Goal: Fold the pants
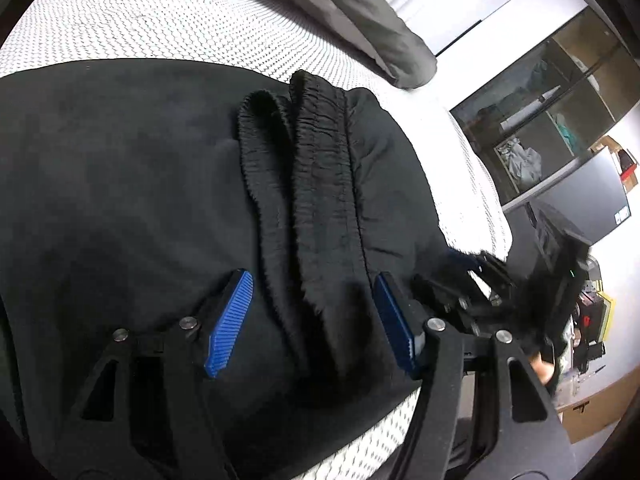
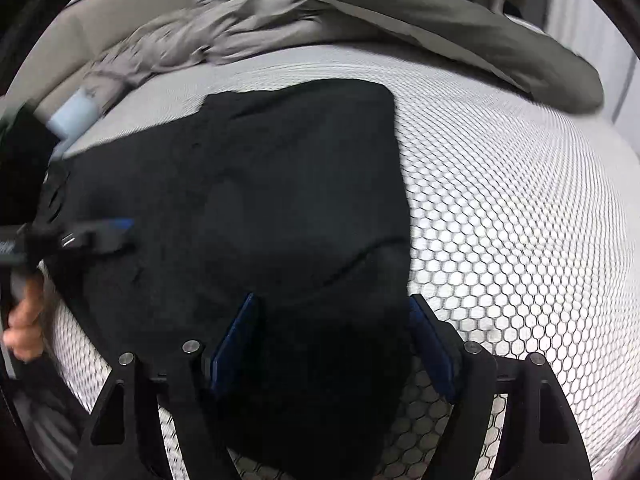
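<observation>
- Left gripper [image 1: 314,322]: jaws spread, nothing pinched; the gathered waistband [image 1: 316,152] runs up between the blue pads [image 1: 230,324], long axis near to far.
- Black pants [image 2: 280,184]: lie flat, partly folded, on the white honeycomb-patterned mattress [image 2: 500,200], grey bedding [image 2: 420,12] beyond.
- Right gripper [image 2: 334,344]: jaws spread, empty, straddling the pants' near right edge; cloth extends away and left.
- Judgement: left claw sits nearer the waistband, so likely picks it.
</observation>
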A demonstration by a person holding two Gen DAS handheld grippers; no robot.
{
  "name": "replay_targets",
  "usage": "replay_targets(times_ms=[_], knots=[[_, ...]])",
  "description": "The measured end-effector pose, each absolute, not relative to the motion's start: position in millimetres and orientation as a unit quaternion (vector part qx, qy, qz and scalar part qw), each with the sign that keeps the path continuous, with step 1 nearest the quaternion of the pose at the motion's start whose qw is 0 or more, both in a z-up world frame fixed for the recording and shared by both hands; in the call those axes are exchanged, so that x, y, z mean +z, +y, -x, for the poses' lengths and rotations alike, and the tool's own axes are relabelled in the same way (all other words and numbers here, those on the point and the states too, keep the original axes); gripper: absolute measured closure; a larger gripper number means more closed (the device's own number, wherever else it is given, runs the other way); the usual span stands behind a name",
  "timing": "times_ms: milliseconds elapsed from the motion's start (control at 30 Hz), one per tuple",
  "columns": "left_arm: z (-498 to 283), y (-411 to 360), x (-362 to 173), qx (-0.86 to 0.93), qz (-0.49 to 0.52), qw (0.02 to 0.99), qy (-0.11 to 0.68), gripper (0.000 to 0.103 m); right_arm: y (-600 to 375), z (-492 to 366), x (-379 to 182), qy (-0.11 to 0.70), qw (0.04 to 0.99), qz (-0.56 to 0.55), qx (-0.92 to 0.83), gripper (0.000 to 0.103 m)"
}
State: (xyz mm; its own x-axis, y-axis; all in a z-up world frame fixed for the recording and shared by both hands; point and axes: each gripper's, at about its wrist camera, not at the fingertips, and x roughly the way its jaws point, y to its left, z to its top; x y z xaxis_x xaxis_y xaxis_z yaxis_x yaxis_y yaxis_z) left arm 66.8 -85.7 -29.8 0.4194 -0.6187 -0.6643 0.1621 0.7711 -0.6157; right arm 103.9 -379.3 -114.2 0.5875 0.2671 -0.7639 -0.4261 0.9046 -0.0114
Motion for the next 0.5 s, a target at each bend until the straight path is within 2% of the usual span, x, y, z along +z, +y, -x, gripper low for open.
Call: replay_targets(times_ms=[100,167,233,333,500], knots=[[-82,-85,-34,-0.248,0.279,0.790,0.486,0.043,-391,-104,-117,0.412,0.885,0.077,0.201,0.025],[-93,-86,-39,-0.254,0.299,0.780,0.487,0.048,-395,-104,-116,0.410,0.886,0.076,0.203,0.025],[-102,-85,-47,-0.242,0.313,0.777,0.490,0.070,-402,-103,-116,0.407,0.887,0.075,0.205,0.024],[-108,-86,-48,-0.221,0.328,0.783,0.480,0.085,-404,-102,-114,0.405,0.887,0.070,0.210,0.023],[-95,-92,-14,-0.214,0.278,0.825,0.443,0.094,-392,-110,-109,0.402,0.890,0.064,0.206,0.022]])
